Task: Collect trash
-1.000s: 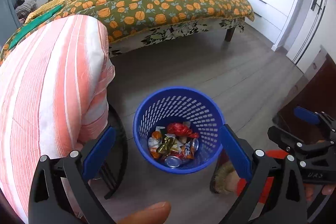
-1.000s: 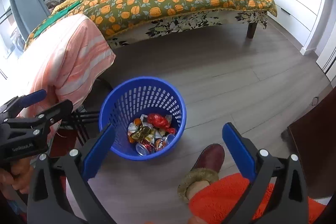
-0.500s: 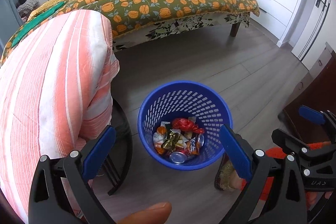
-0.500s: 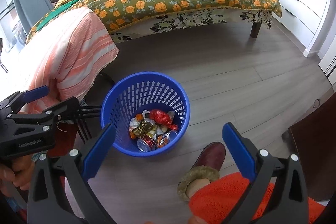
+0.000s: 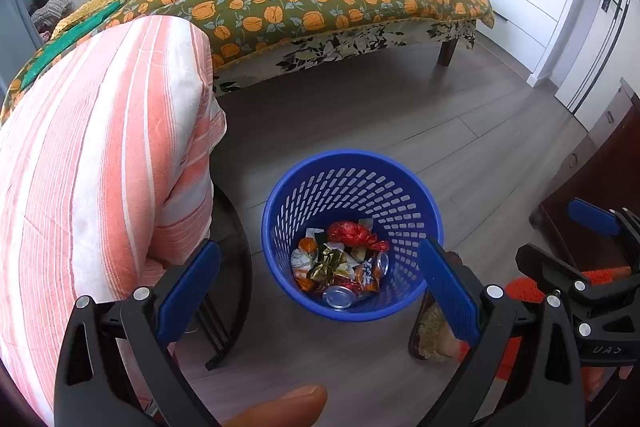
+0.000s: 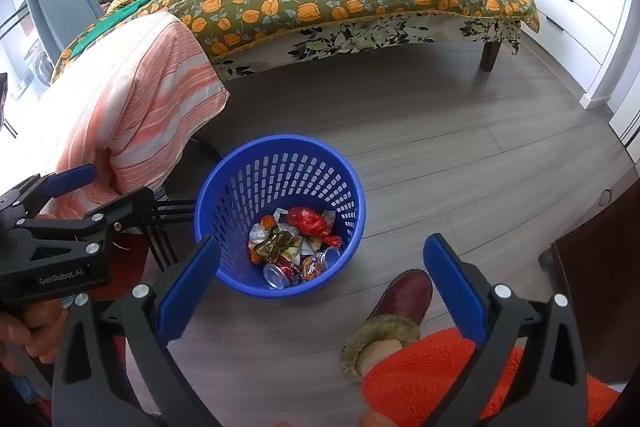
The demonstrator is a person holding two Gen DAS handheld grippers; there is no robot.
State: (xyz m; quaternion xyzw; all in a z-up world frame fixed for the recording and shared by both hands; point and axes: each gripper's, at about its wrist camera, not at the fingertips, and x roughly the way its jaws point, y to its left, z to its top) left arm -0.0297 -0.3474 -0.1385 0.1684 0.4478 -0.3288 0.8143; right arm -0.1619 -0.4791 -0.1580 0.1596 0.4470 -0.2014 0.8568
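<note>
slipper (image 5: 430,331) half behind tongs

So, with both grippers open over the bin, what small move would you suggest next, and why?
Probably draw both back and scan for more litter. The left gripper and right gripper are open and empty, the trash already lies in the bin, and the floor around it shows no loose pieces in either view.
</note>
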